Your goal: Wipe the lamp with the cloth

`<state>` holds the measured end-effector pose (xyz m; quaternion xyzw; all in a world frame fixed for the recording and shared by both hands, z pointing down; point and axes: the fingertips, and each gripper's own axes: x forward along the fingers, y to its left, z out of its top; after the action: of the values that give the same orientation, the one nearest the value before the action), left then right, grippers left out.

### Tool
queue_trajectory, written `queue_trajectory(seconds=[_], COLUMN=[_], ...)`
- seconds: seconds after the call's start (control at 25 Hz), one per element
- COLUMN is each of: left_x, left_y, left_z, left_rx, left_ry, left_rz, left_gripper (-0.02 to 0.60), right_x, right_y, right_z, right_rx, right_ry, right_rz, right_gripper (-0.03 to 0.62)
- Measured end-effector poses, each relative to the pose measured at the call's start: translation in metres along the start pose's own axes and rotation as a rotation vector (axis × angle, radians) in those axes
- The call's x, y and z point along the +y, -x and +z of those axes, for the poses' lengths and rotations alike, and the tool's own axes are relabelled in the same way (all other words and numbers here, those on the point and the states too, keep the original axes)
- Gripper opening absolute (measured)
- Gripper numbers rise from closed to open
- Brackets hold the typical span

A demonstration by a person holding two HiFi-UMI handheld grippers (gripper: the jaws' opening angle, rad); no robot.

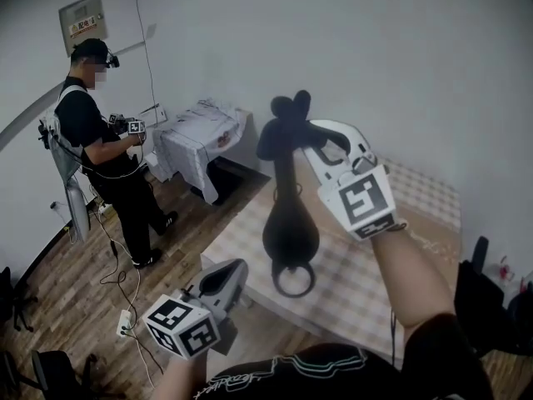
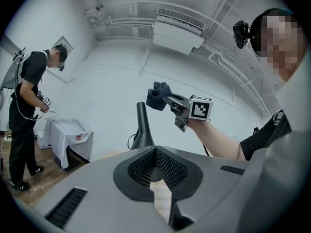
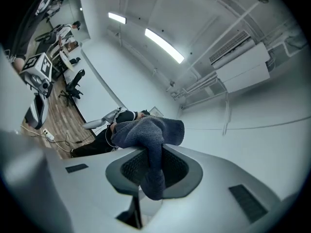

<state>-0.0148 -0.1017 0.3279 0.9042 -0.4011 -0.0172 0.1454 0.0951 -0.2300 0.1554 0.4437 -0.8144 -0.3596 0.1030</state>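
Note:
A black lamp (image 1: 290, 227) with a ring base, a bulbous body and a thin neck stands on the checked table (image 1: 416, 198). My right gripper (image 1: 293, 133) is raised at the top of the neck, shut on a dark blue cloth (image 1: 285, 117). The right gripper view shows the cloth (image 3: 150, 132) bunched and hanging between the jaws. From the left gripper view, the cloth (image 2: 156, 95) sits just above and right of the lamp's neck (image 2: 142, 125); whether they touch is unclear. My left gripper (image 1: 236, 269) hangs low by the table's near corner, shut and holding nothing.
Another person (image 1: 104, 148) stands at the left on the wooden floor, holding grippers. Beside that person is a small table draped in white (image 1: 200, 136). Cables and a power strip (image 1: 125, 323) lie on the floor. Dark chairs (image 1: 479, 294) stand at the right.

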Motion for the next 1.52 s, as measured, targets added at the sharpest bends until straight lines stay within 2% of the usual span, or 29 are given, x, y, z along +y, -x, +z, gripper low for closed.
queue_trajectory(seconds=[0.12,0.28,0.4,0.52,0.68,0.84,1.04,1.16,1.52], left_x=[0.017,0.035,0.041,0.044,0.044,0.043,0.044,0.044,0.046], left_y=[-0.011,-0.023,-0.030,-0.037,-0.041,-0.044,-0.045,-0.041,-0.042], left_z=[0.005,0.011,0.014,0.011,0.009,0.011,0.016,0.018,0.018], left_rx=[0.005,0.005,0.005,0.018,0.024,0.023,0.008,0.018,0.046], left_ry=[0.000,-0.009,-0.006,-0.009,-0.025,-0.035,-0.029,-0.031,-0.017], left_rz=[-0.006,-0.020,-0.034,-0.046,-0.066,-0.079,-0.101,-0.122,-0.152], left_gripper=[0.000,0.000,0.000,0.000,0.000,0.000,0.000,0.000,0.000], right_x=[-0.004,-0.006,-0.015,-0.017,-0.001,0.021,0.053,0.061,0.069], right_y=[-0.018,-0.035,-0.039,-0.043,-0.046,-0.044,-0.042,-0.042,-0.032], right_z=[0.004,-0.005,-0.008,-0.018,-0.029,-0.042,-0.059,-0.061,-0.076], right_rx=[-0.017,0.012,0.012,0.045,0.080,0.129,0.178,0.201,0.231], right_ry=[0.059,0.142,0.132,0.134,0.128,0.166,0.156,0.158,0.051], right_rz=[-0.014,-0.041,-0.085,-0.093,-0.059,-0.014,0.096,0.103,0.116], right_gripper=[0.057,0.057,0.057,0.057,0.057,0.057,0.057,0.057,0.057])
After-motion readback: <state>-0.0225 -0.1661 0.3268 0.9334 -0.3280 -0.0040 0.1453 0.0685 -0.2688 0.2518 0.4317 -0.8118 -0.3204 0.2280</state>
